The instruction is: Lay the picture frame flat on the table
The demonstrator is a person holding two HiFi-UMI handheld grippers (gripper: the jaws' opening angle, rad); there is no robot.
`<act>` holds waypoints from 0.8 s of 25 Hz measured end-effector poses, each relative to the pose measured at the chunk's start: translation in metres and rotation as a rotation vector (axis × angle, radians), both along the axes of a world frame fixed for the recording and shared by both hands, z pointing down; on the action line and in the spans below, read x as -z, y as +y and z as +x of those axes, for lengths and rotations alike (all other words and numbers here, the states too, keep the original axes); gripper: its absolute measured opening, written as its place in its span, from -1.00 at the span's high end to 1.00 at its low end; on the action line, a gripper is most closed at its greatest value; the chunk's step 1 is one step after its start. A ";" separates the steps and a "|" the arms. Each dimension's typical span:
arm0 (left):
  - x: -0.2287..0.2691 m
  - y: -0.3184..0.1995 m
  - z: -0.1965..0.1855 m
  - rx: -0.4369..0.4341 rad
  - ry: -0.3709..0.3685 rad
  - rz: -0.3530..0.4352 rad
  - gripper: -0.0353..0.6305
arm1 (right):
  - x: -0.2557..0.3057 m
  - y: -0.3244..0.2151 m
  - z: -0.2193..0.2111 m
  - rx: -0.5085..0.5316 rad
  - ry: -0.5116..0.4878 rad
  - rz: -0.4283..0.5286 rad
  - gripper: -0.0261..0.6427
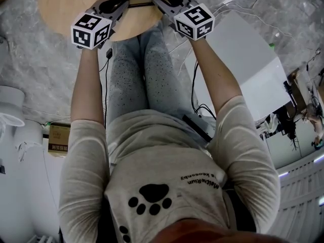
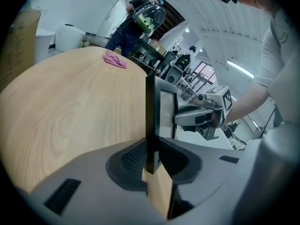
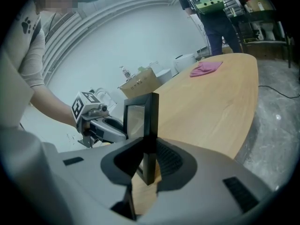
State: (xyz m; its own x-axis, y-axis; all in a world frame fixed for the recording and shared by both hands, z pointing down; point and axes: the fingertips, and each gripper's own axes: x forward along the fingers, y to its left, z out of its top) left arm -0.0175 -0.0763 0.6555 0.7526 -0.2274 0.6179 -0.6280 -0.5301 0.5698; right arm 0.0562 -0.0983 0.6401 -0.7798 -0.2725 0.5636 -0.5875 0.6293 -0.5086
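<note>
At the wooden table (image 1: 61, 9), left tongs (image 2: 151, 159) and right tongs (image 3: 148, 162) clamp the picture frame (image 2: 150, 109) edgewise.

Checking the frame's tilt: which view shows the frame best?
The right gripper view: the frame stands upright, its glass face and one black side showing. The left gripper view shows mostly its thin edge and a sliver of face; the head view only a cropped part at the picture's top.

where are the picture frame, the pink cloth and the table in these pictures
picture frame (image 3: 151, 116), right gripper view, on its black side edge
pink cloth (image 3: 205, 68), right gripper view, on the middle of the fabric
table (image 2: 70, 111), left gripper view, on bare wood of its top
</note>
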 end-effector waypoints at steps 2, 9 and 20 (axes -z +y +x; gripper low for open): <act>0.000 -0.001 0.000 0.007 0.003 -0.004 0.64 | 0.000 -0.001 0.000 -0.002 0.000 -0.003 0.66; -0.003 0.000 0.000 0.026 0.011 -0.022 0.64 | -0.004 -0.002 0.001 -0.004 0.007 -0.010 0.65; -0.008 -0.007 0.000 0.046 -0.001 -0.054 0.63 | -0.010 -0.009 0.000 -0.018 0.012 -0.039 0.64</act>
State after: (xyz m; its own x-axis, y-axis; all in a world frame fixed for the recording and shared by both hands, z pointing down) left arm -0.0173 -0.0830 0.6635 0.7415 -0.2280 0.6310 -0.6514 -0.4696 0.5959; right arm 0.0566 -0.1078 0.6498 -0.7679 -0.2634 0.5838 -0.6048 0.5985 -0.5255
